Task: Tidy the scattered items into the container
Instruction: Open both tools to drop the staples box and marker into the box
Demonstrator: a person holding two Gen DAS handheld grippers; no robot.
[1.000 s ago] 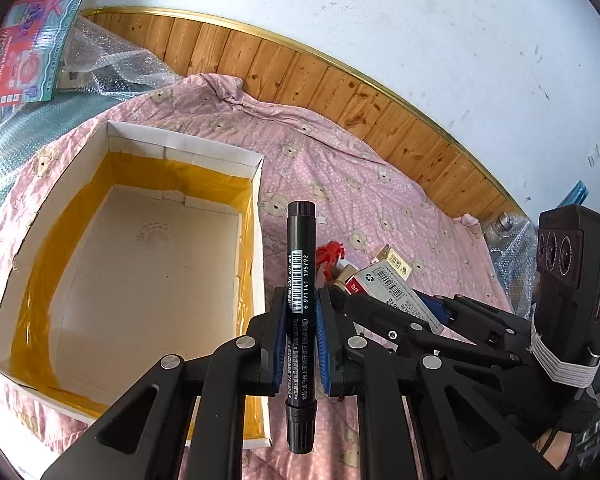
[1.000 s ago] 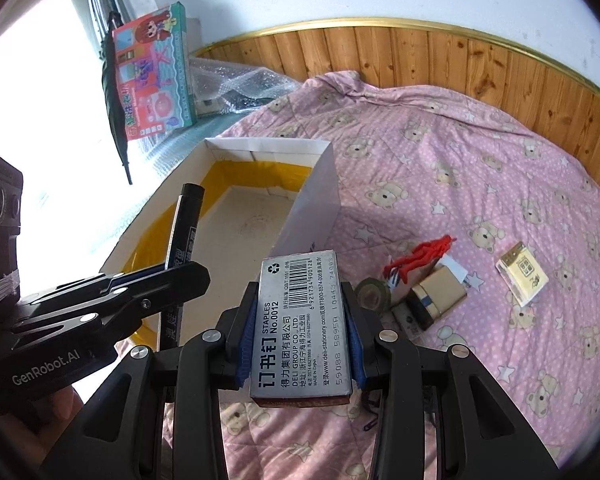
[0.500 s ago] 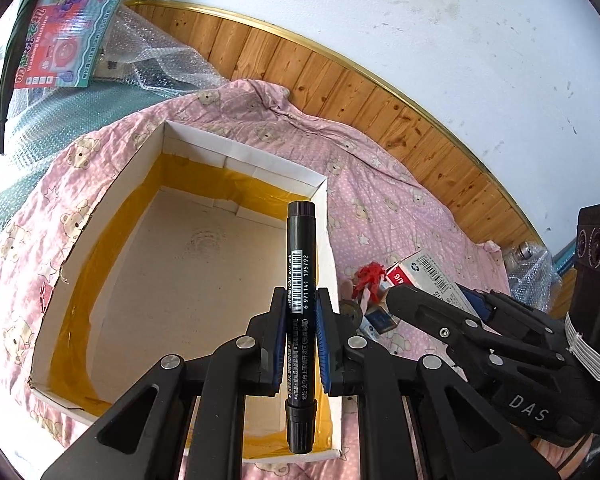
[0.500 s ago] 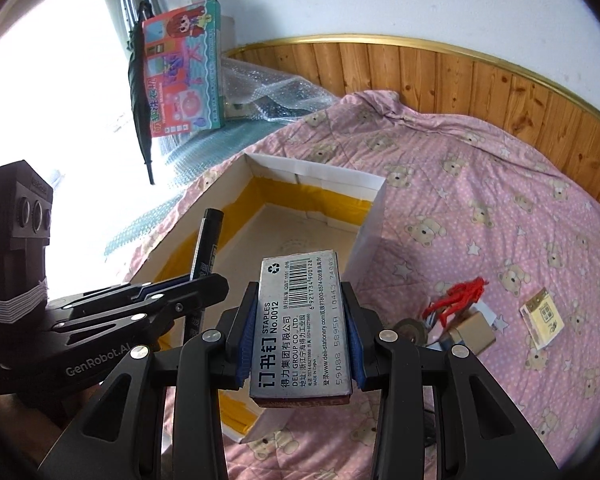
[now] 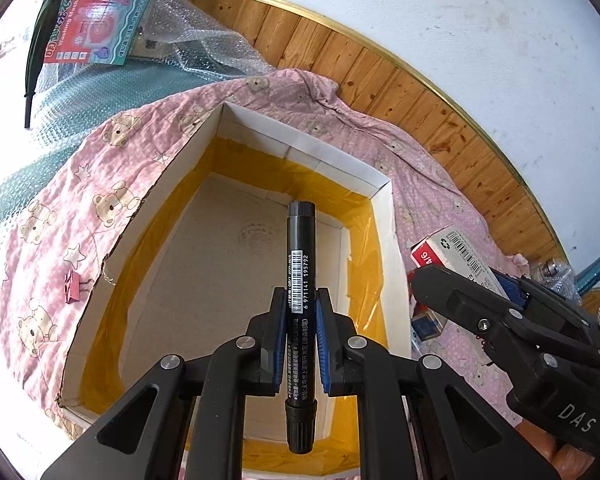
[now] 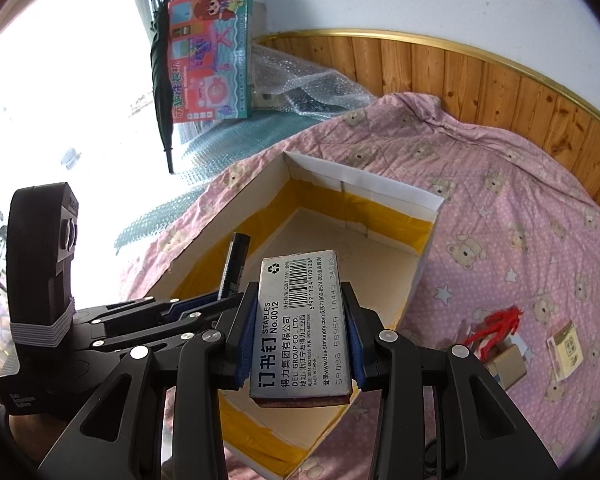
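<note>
An open white cardboard box [image 5: 308, 156] lined with yellow tape lies on the pink bear-print blanket; nothing shows inside it. My left gripper [image 5: 300, 312] is shut on a black marker [image 5: 300, 264], held over the box's near half. My right gripper [image 6: 298, 320] is shut on a grey staples box [image 6: 296, 320], hovering over the cardboard box's [image 6: 364, 188] near right corner. In the left wrist view the staples box [image 5: 456, 252] and right gripper [image 5: 428, 280] sit just right of the box wall. The left gripper [image 6: 220, 300] and marker [image 6: 234, 264] show at left in the right wrist view.
A pink binder clip [image 5: 73, 287] lies on the blanket left of the box. A red string piece [image 6: 496, 320], a small brown box [image 6: 508, 360] and a small card packet [image 6: 566, 344] lie on the blanket to the right. Bubble wrap [image 5: 204, 56] and a toy box [image 5: 100, 12] sit behind.
Both grippers have moved left over the cardboard box, still holding the marker and the staples box. The box now fills the centre of both views.
</note>
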